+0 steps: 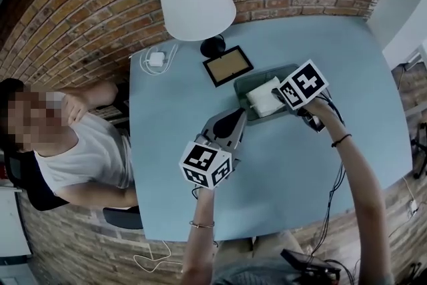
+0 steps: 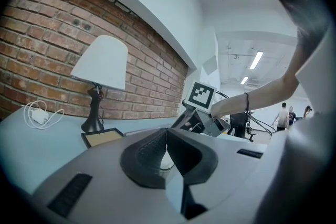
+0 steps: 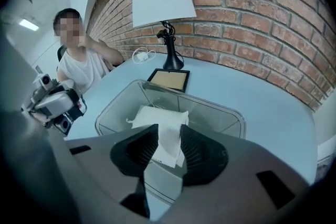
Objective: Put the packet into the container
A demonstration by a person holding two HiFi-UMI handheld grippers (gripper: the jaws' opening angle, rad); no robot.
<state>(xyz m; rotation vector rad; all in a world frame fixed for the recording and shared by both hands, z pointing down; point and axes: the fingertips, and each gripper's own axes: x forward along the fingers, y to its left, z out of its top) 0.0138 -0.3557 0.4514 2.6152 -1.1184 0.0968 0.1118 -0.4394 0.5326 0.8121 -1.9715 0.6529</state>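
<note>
Though my right gripper [image 3: 169, 132] blocks part of its own view, I see its jaws spread on either side of the white packet [image 3: 157, 115]. The packet lies inside the clear container [image 3: 226, 115] at mid-frame, its near end hidden behind the jaws. In the head view, the gripper's marker cube covers the container's right end. My left gripper [image 2: 166, 132] is pressed together on nothing, low and left of the container, above the blue table [image 1: 300, 170].

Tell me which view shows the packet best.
Right gripper view: the white packet sits mid-frame between the open jaws, in the clear container. Head view shows it small, from above. Left gripper view doesn't show it clearly.
</note>
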